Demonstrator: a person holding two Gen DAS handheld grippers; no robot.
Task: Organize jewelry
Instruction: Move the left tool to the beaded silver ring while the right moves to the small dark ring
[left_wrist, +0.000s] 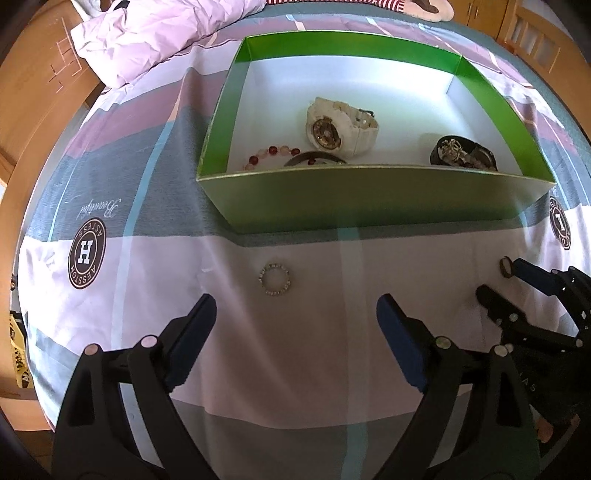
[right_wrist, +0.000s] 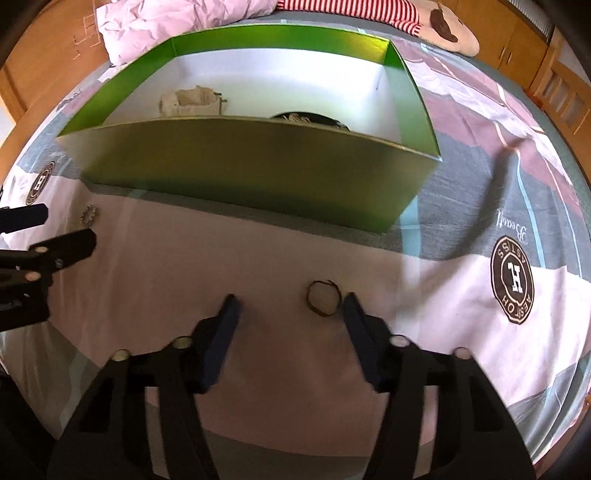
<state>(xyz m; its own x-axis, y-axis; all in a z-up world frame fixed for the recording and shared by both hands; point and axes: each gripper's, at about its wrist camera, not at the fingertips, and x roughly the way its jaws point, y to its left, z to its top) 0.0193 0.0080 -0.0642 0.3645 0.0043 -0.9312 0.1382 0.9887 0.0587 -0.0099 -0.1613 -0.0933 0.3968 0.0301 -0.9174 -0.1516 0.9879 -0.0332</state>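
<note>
A green box (left_wrist: 369, 206) with a white inside stands on the bed; it also shows in the right wrist view (right_wrist: 258, 170). In it lie a white watch (left_wrist: 338, 127), a red bead bracelet (left_wrist: 269, 155) and a dark piece with metal bits (left_wrist: 461, 152). A silver beaded ring (left_wrist: 274, 282) lies on the sheet just ahead of my open, empty left gripper (left_wrist: 295, 314). A thin brown ring (right_wrist: 323, 298) lies just inside the right fingertip of my open, empty right gripper (right_wrist: 290, 306).
The sheet (left_wrist: 184, 184) is striped pink, grey and white with round brown logos (left_wrist: 87, 256). A crumpled pink duvet (left_wrist: 155, 33) lies at the back left. A striped plush toy (right_wrist: 424, 18) lies behind the box. Wooden furniture (right_wrist: 546, 66) surrounds the bed.
</note>
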